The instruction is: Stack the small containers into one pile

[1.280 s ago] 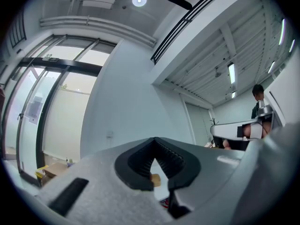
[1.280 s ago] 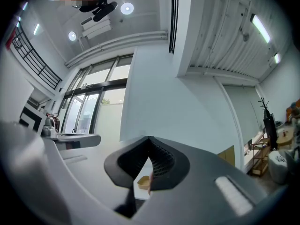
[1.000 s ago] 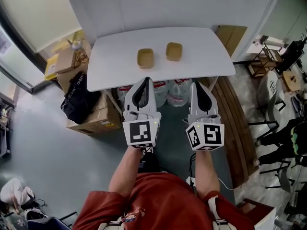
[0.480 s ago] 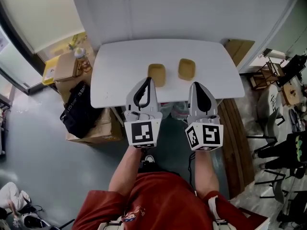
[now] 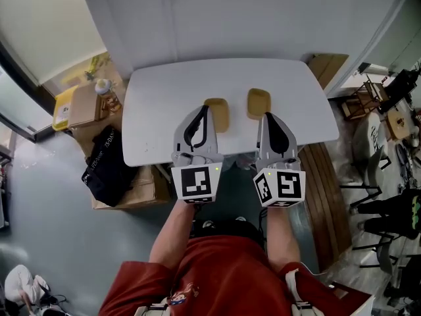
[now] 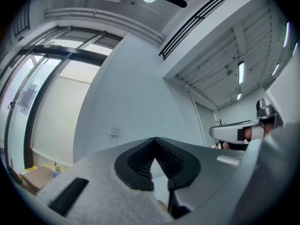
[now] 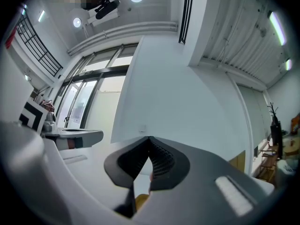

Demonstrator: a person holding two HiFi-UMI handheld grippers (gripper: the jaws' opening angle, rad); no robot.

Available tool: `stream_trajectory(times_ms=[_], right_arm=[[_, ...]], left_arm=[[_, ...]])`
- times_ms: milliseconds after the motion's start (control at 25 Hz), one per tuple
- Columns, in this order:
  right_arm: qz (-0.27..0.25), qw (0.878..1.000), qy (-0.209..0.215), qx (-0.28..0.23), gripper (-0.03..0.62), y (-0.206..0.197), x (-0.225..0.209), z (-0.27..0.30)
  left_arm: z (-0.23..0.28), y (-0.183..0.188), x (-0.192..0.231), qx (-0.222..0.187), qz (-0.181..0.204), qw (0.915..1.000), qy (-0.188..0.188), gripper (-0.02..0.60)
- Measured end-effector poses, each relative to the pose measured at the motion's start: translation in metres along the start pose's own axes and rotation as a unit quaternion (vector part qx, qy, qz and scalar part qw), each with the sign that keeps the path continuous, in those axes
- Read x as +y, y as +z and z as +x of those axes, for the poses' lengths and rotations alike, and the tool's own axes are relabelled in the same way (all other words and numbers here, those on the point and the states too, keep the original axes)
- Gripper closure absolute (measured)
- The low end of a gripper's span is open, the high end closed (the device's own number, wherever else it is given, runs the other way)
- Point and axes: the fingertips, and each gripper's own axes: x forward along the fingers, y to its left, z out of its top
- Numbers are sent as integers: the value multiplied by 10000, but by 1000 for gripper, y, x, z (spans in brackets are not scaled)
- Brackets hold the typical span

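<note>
Two small tan containers sit side by side on the white table [image 5: 158, 104]: the left container [image 5: 221, 114] and the right container [image 5: 258, 102]. Both grippers are held out level over the table's front edge, side by side. My left gripper [image 5: 204, 108] is shut and holds nothing; its tip overlaps the left container's near left corner in the head view. My right gripper [image 5: 268, 115] is shut and holds nothing, its tip just short of the right container. The gripper views show shut jaws, left gripper [image 6: 154, 140] and right gripper [image 7: 150, 138], against the white wall.
Cardboard boxes [image 5: 80, 105] and a black bag [image 5: 105, 166] stand on the floor left of the table. A wooden board [image 5: 322, 189] lies along the floor at the right, with dark chairs [image 5: 395, 209] beyond it. A white wall backs the table.
The table and the two containers have come nearer: a second ago the gripper tips were short of the table's front edge, now they reach over it. Both grippers stayed shut.
</note>
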Motion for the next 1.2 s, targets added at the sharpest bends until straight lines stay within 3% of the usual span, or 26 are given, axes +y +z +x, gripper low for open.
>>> stream_trajectory(times_ms=[440,720,1200], right_arm=[[65,9999,113,-25,593,-25,-25,43],[96,9999,82,58,594,-43,-75,89],[343,9988,332,110,594,-65,-166,180]], left_arm=[[45,-28,3,144,72,9999,43,580],[114,-41,-13,-40,37,10000,-5,580],[230,-66,-34,214,198,9993,228,580]])
